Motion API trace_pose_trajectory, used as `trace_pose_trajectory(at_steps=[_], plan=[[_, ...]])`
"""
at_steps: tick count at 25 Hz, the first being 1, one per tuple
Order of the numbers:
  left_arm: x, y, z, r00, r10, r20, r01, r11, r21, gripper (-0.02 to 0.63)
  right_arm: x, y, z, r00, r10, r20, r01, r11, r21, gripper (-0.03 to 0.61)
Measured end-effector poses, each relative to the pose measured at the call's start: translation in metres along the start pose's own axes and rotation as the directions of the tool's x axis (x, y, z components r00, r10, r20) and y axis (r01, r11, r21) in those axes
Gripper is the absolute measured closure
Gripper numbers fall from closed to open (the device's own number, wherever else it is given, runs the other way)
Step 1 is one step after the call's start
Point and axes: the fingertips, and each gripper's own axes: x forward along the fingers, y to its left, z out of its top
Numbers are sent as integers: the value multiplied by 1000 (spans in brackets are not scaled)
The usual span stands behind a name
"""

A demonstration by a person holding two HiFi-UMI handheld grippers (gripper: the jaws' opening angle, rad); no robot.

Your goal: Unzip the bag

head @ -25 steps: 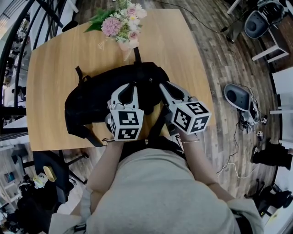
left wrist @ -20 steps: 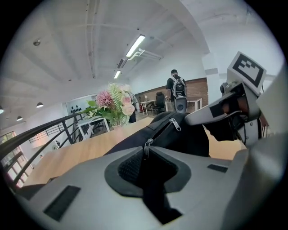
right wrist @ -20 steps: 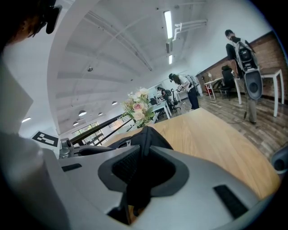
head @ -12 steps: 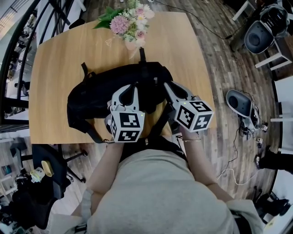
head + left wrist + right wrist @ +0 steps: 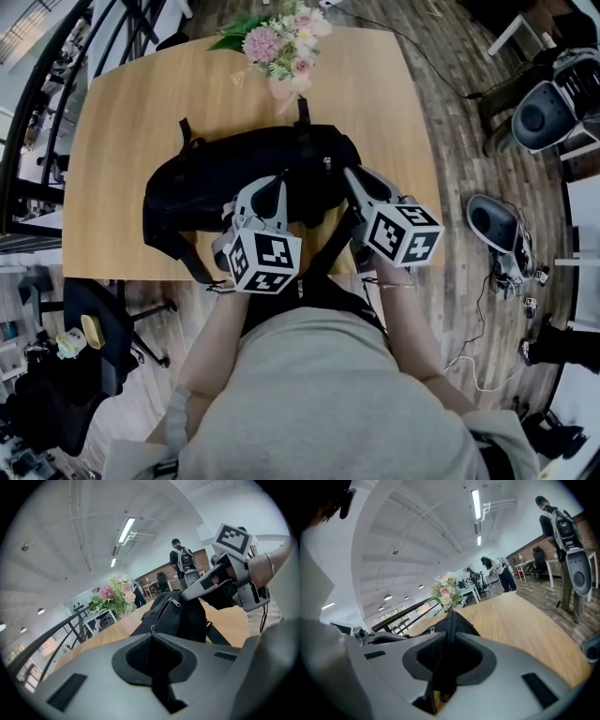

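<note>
The black bag [image 5: 225, 178] lies in the middle of the table [image 5: 122, 112], near the flowers [image 5: 286, 47]. The left gripper [image 5: 279, 183] is on top of the bag. Its jaws have just closed tight on the little zipper pull [image 5: 152, 629]. The right gripper [image 5: 352, 176] is close by, at the bag's right end, pinching a fold of its black cloth.

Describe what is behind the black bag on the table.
Behind the bag, near the table's far edge, stands a bunch of pink and white flowers. The tabletop beneath the bag is covered, so nothing there can be seen.
</note>
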Motion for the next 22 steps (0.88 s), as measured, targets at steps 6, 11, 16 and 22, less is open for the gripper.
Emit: trace_pose_trajectory(at_steps=[6, 11, 16, 22], plan=[[-9, 8, -7, 998, 46, -35, -41, 991, 128, 595, 1, -2, 2, 1000, 9, -4, -9, 1000, 7, 508], [-23, 24, -20, 992, 106, -66, -96, 985, 143, 595, 3, -3, 1, 1000, 24, -10, -23, 1000, 5, 506], [-38, 37, -30, 984, 154, -88, -139, 978, 157, 595, 3, -3, 2, 999, 29, -17, -29, 999, -13, 506], [-53, 61, -46, 971, 213, -111, -193, 966, 170, 595, 8, -4, 3, 1000, 27, -17, -27, 999, -23, 505]])
